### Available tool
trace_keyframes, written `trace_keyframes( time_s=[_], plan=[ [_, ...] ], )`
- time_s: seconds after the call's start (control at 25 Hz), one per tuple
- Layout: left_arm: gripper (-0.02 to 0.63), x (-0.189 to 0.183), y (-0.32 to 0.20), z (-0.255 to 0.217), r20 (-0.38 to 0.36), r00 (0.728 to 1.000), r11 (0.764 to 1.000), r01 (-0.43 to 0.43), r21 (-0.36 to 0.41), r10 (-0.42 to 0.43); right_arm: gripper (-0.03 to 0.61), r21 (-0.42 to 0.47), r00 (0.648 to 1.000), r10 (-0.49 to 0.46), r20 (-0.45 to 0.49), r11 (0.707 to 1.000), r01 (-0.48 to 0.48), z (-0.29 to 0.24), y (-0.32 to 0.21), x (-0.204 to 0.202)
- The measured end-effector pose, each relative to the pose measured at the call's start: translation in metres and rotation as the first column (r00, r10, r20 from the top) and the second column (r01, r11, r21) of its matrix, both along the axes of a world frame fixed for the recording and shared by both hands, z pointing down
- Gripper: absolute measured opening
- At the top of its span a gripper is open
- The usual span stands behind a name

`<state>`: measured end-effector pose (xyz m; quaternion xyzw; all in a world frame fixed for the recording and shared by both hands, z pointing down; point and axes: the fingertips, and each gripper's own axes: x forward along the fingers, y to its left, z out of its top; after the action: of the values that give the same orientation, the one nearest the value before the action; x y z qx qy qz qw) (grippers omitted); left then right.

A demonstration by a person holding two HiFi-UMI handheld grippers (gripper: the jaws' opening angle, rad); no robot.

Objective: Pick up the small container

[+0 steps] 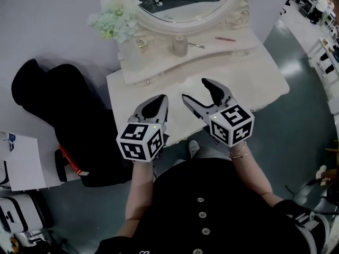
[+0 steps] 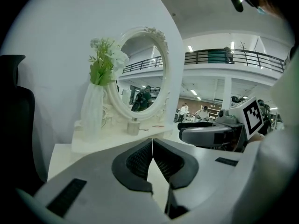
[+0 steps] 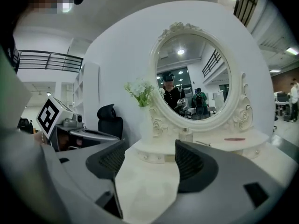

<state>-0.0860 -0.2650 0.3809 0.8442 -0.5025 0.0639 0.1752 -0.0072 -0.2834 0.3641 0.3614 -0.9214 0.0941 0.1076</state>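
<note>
While both grippers hover over the front of the white dressing table (image 1: 254, 73), the small container (image 1: 180, 45) stands on the raised back shelf, at about 12 o'clock from the gap between them and well apart from either. It is a pale, stubby pot just below the rim of the oval mirror (image 1: 185, 8). Its lid and surface are too small to make out, and in the right gripper view it nearly blends into the mirror's base.

A thin metal item (image 1: 197, 46) lies just beside the container at 3 o'clock, too small to name. A pink pencil (image 1: 225, 38) lies farther along the shelf at 2 o'clock, and the pale flowers (image 1: 114, 23) stand off at 10 o'clock.

The left gripper (image 1: 153, 106) has its jaws pressed together with nothing caught between them. The right gripper (image 1: 197, 90) has its jaws spread apart, and only bare tabletop shows in the gap.

The upper edge of the head view cuts off the mirror's top. A black chair (image 1: 47, 110) sits at the table's 9 o'clock. The person's arms and dark buttoned top fill the 6 o'clock side and hide the table's near edge.
</note>
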Motion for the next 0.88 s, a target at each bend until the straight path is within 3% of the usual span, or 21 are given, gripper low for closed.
trace_keyframes(
  time_s=[0.4, 0.88],
  plan=[
    [0.014, 0.022, -0.071, -0.008, -0.012, 0.996, 0.995, 0.092, 0.031, -0.092, 0.321, 0.022, 0.995, -0.103, -0.014, 0.994, 0.104, -0.006, -0.076, 0.015],
    [0.015, 0.017, -0.083, 0.013, -0.022, 0.985, 0.985, 0.171, -0.027, -0.171, 0.322, -0.051, 0.985, -0.170, 0.000, 0.984, 0.170, 0.022, -0.097, 0.007]
  ],
)
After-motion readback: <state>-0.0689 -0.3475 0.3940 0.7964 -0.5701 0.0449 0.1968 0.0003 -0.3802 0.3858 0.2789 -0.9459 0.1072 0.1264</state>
